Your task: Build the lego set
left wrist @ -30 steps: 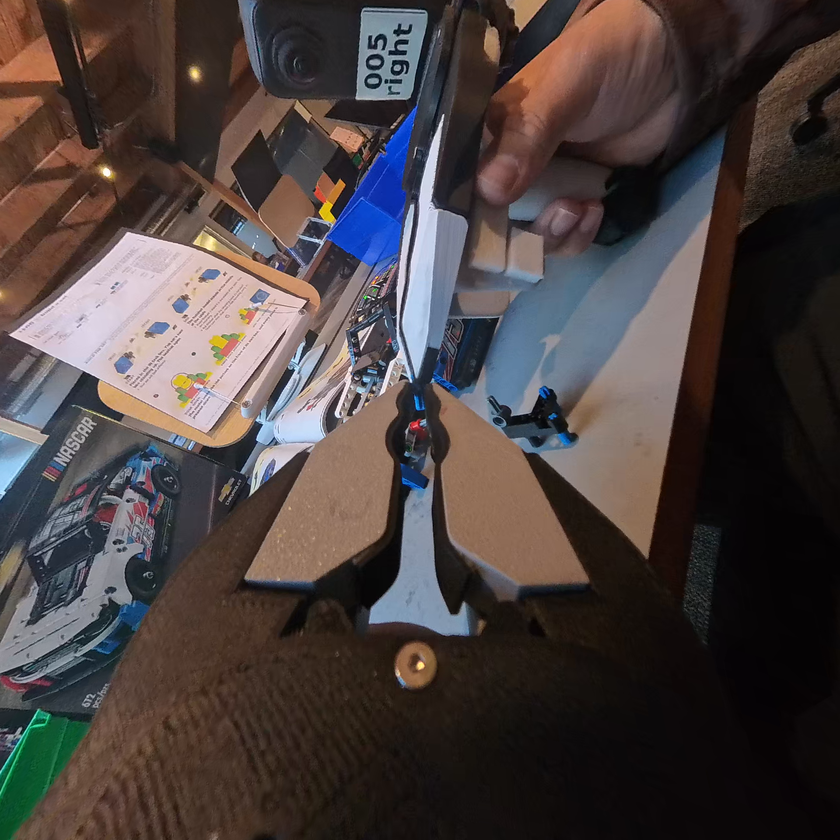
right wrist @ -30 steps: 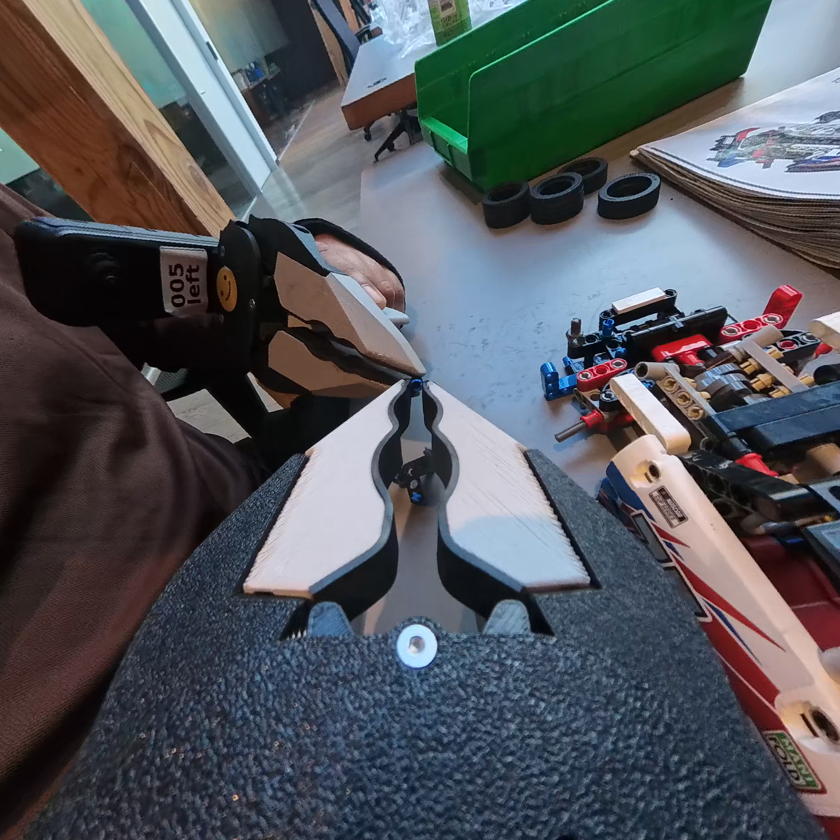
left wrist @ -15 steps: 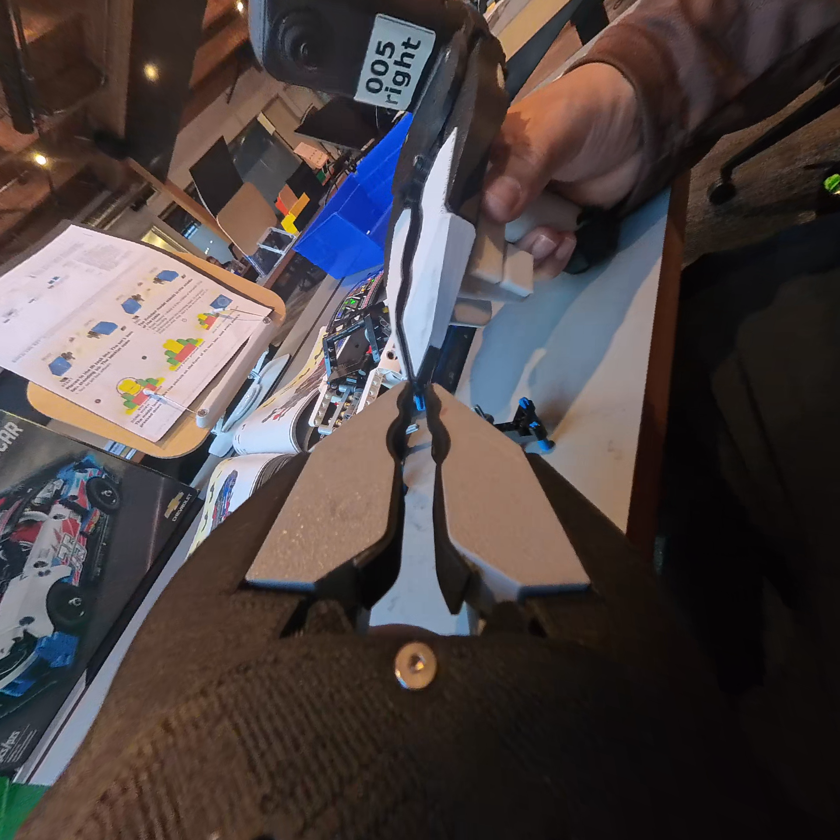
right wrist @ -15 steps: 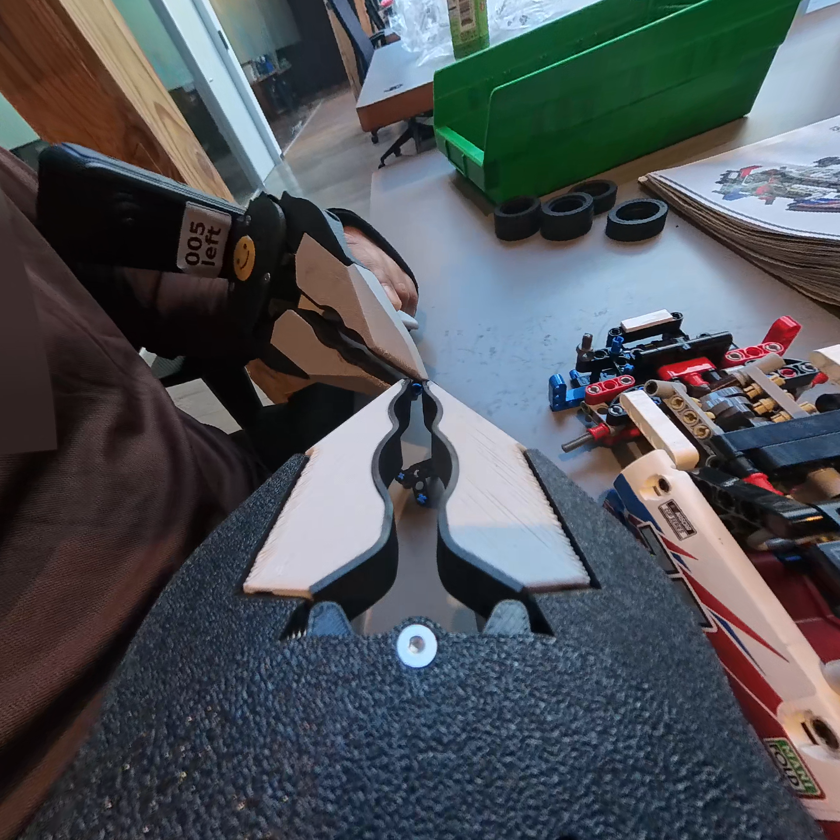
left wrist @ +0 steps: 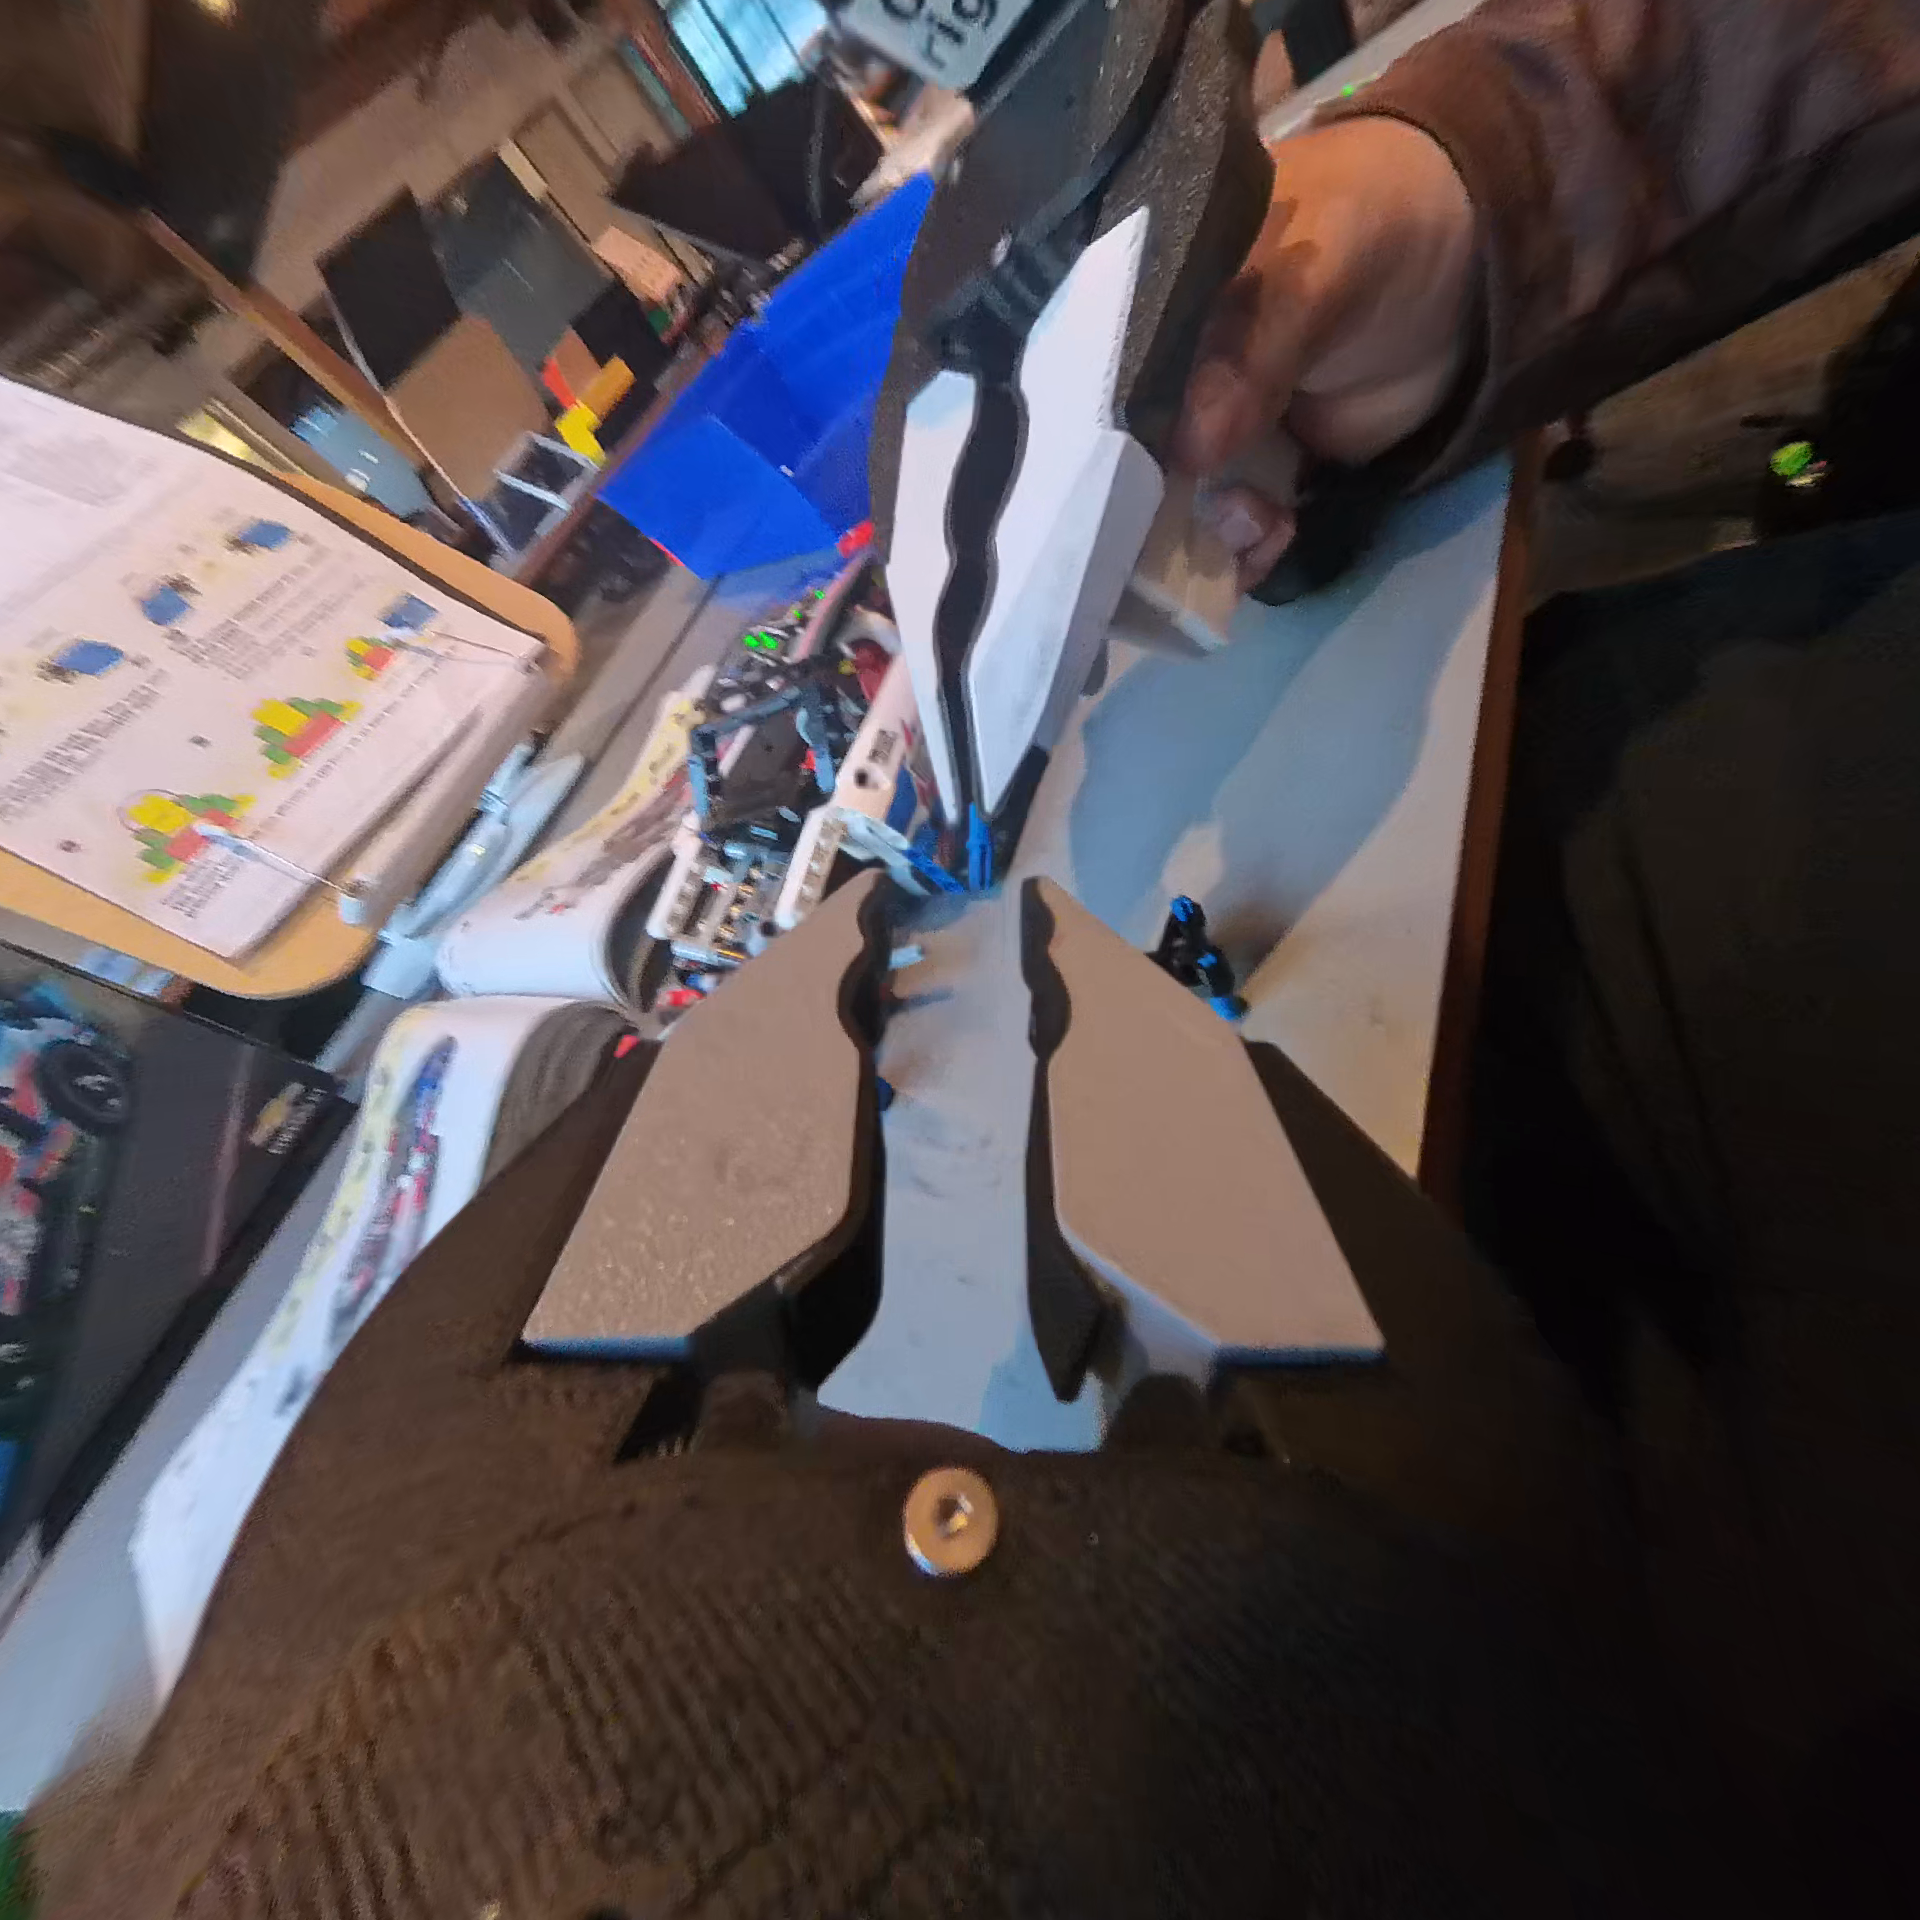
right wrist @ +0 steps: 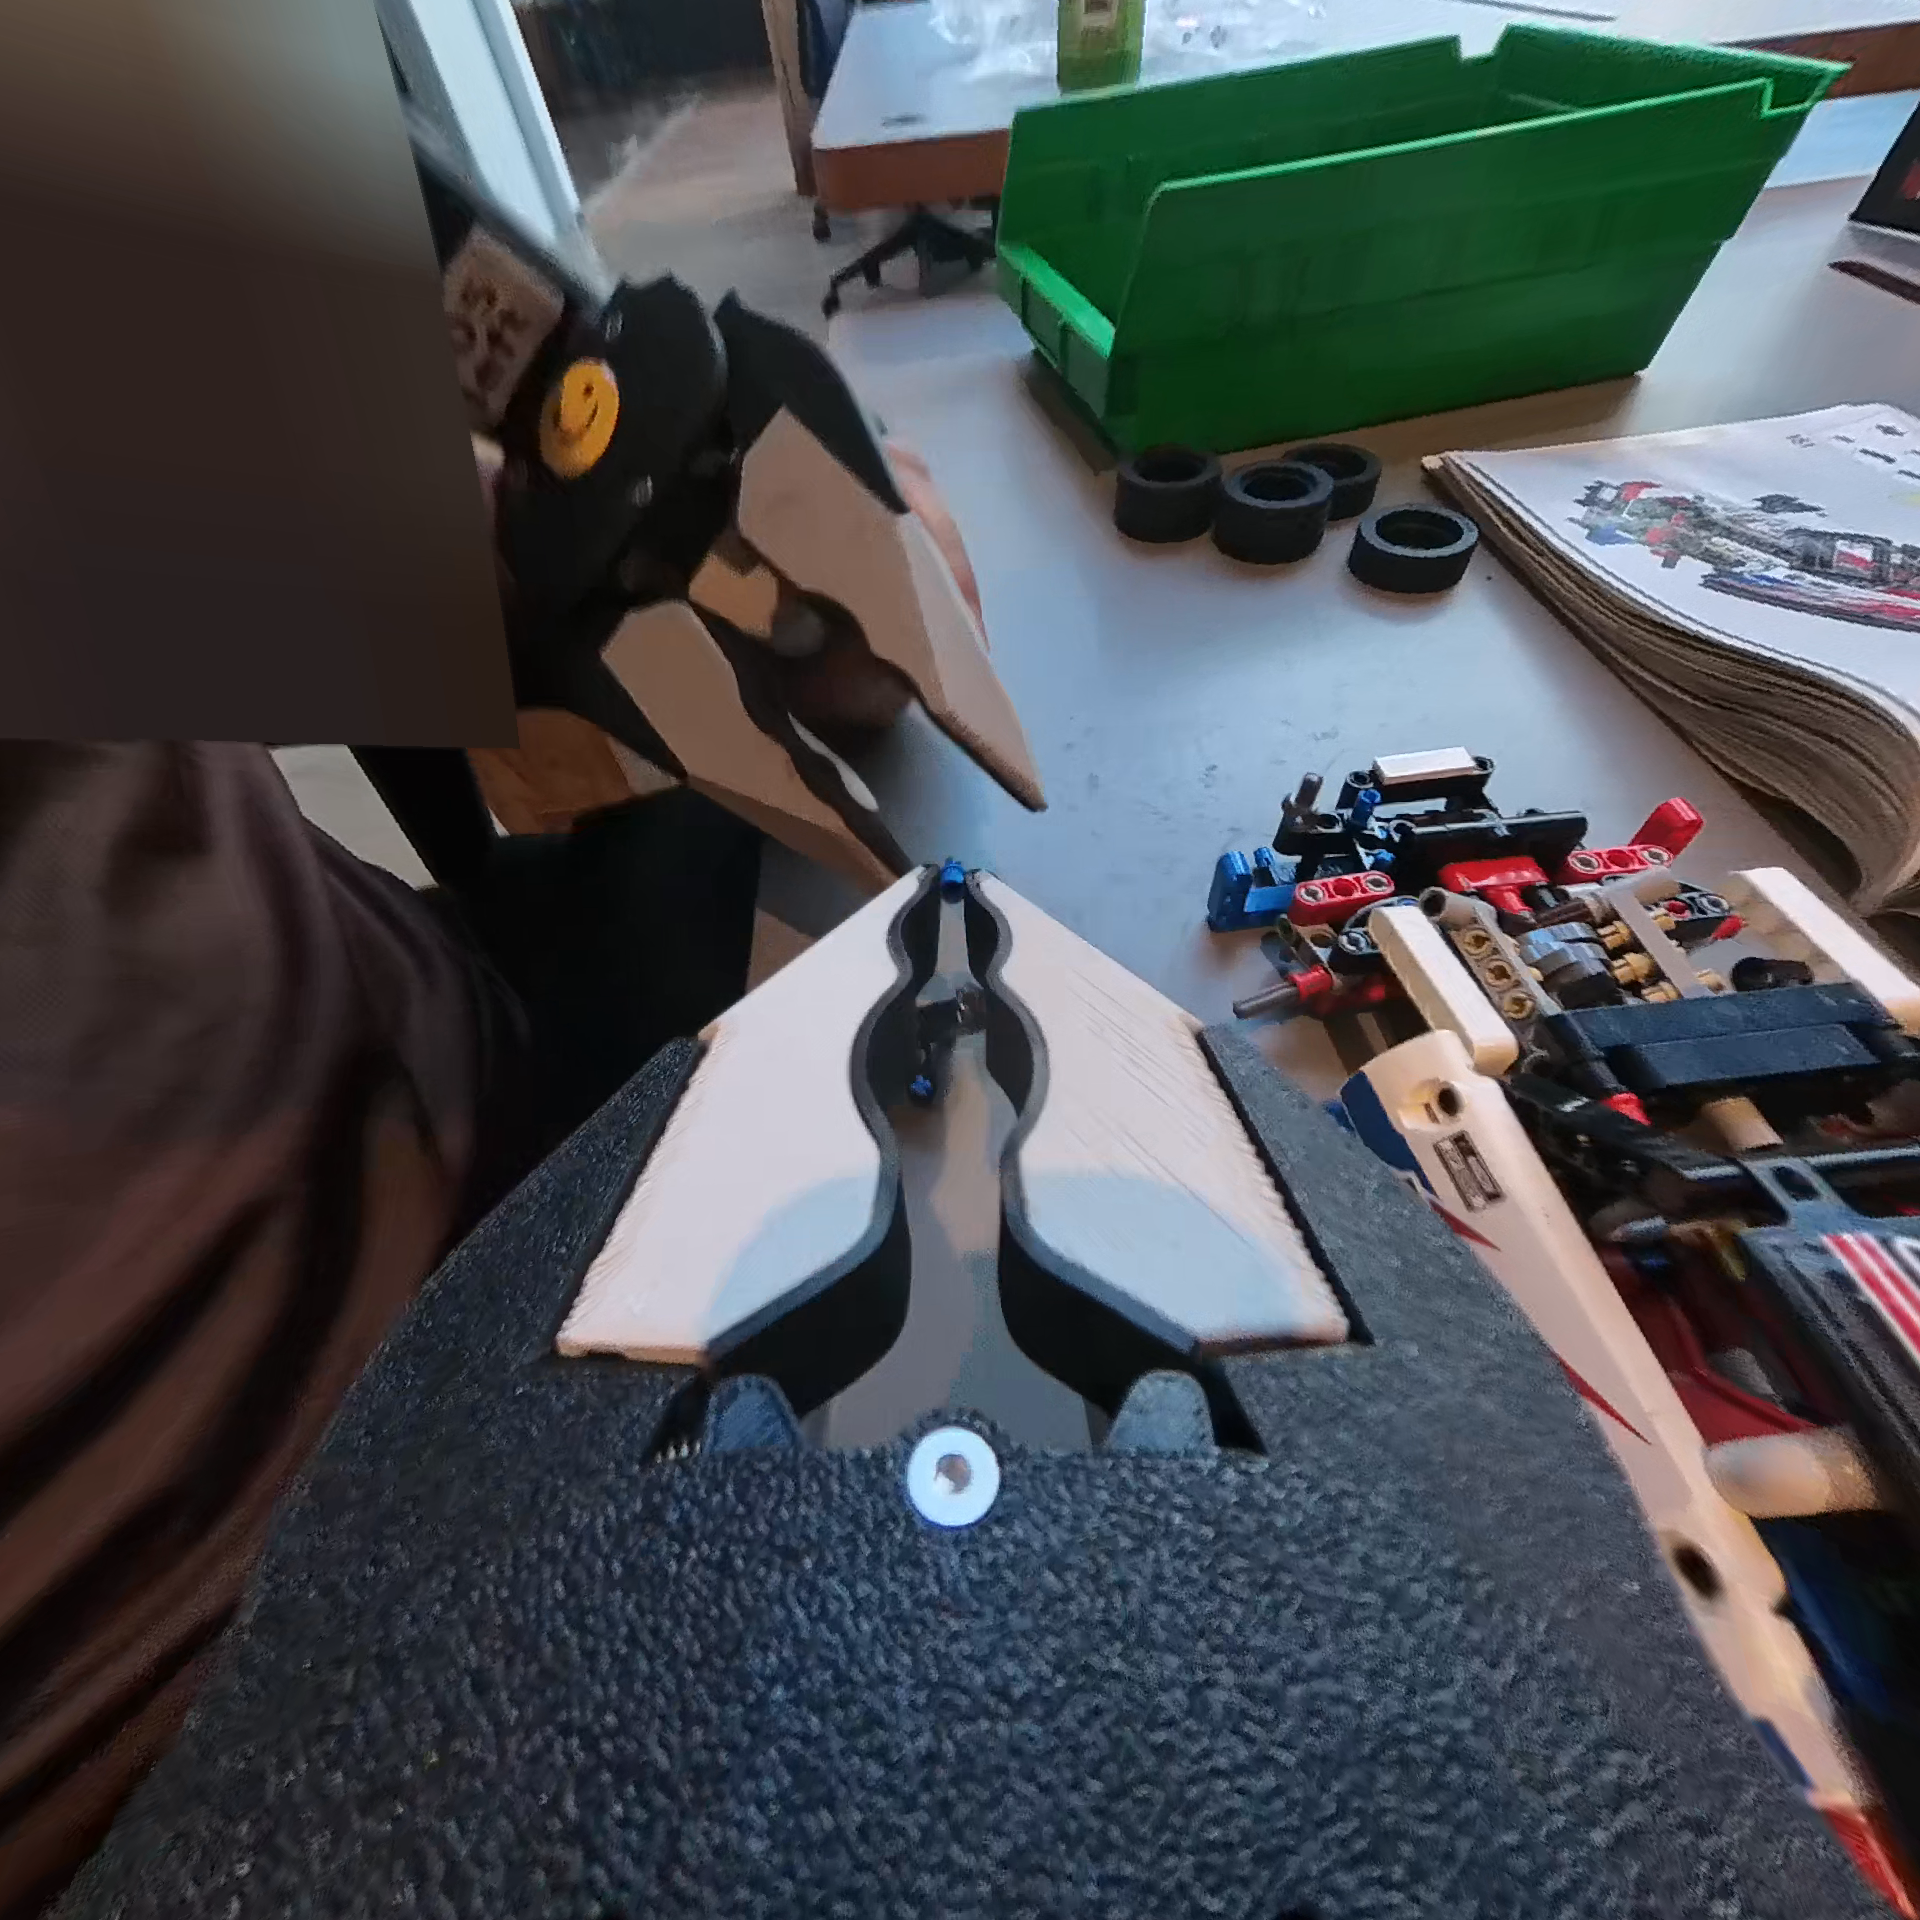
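My right gripper [right wrist: 951,883] is shut on a small blue pin [right wrist: 950,876] at its tips. In the left wrist view the right gripper [left wrist: 968,810] points down at the table with the blue pin [left wrist: 977,844] below its white fingers. My left gripper [left wrist: 951,909] is open and empty, just short of the pin. It shows in the right wrist view [right wrist: 971,836] with jaws apart, beside the pin. A small black and blue sub-assembly [left wrist: 1195,951] lies on the table, also seen between the right fingers [right wrist: 940,1039]. The partly built car [right wrist: 1558,997] lies to the right.
Several black tyres [right wrist: 1278,509] lie before a green bin [right wrist: 1403,229]. An open instruction booklet [right wrist: 1714,582] lies at the right. In the left wrist view a clipboard with a sheet [left wrist: 208,675], a blue bin [left wrist: 769,457] and the set's box [left wrist: 104,1122] stand left. The table edge [left wrist: 1475,831] runs right. Left and right tips are no more than a few centimetres apart.
My left gripper has opened and let go of the blue pin, drawing back a little. The right gripper still holds the pin and has turned.
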Demonstrator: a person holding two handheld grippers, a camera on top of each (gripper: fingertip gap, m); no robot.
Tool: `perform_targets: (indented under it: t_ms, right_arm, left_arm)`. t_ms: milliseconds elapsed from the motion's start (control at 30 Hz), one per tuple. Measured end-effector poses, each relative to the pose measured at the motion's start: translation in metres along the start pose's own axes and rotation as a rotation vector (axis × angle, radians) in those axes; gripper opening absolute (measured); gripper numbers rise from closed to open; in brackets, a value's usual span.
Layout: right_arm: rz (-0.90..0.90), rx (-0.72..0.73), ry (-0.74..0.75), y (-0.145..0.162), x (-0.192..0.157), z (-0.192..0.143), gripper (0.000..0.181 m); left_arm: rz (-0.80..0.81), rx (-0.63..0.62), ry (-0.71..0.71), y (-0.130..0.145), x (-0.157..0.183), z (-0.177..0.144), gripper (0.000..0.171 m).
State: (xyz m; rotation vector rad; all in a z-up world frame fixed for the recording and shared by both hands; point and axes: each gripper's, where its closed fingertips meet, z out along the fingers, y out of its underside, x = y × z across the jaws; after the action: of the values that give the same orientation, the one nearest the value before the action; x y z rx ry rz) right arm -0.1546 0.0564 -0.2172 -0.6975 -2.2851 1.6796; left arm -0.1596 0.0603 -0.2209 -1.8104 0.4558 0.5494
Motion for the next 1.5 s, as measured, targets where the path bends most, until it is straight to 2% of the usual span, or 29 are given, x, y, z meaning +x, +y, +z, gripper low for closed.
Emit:
perform_targets:
  t_ms: [167, 300, 433, 600, 833, 1067, 1200, 1500]
  right_arm:
    - [-0.045, -0.088, 0.009, 0.015, -0.001, -0.006, 0.004]
    - [-0.033, -0.143, -0.004, 0.022, -0.005, -0.008, 0.004]
    - [-0.045, -0.16, -0.002, 0.023, -0.006, -0.008, 0.004]
    - [-0.036, -0.187, -0.023, 0.031, -0.01, -0.004, 0.004]
    - [-0.062, -0.248, -0.012, 0.041, -0.012, 0.001, 0.004]
    - [-0.055, -0.238, -0.008, 0.04, -0.011, 0.001, 0.004]
    - [-0.059, -0.248, -0.007, 0.041, -0.012, 0.002, 0.004]
    - [-0.061, -0.253, -0.01, 0.041, -0.014, 0.003, 0.004]
  left_arm:
    - [-0.266, -0.092, 0.194, 0.014, 0.004, 0.0, 0.039]
    - [-0.451, -0.106, 0.363, 0.017, 0.011, -0.002, 0.039]
    - [-0.502, -0.207, 0.512, 0.025, 0.032, -0.003, 0.048]
    - [-0.394, -0.355, 0.482, 0.044, 0.044, 0.004, 0.053]
    - [-0.464, -0.359, 0.51, 0.044, 0.043, 0.006, 0.049]
    - [-0.433, -0.353, 0.527, 0.041, 0.048, 0.009, 0.052]
    - [-0.432, -0.354, 0.522, 0.04, 0.047, 0.012, 0.042]
    - [-0.423, -0.349, 0.531, 0.038, 0.049, 0.013, 0.036]
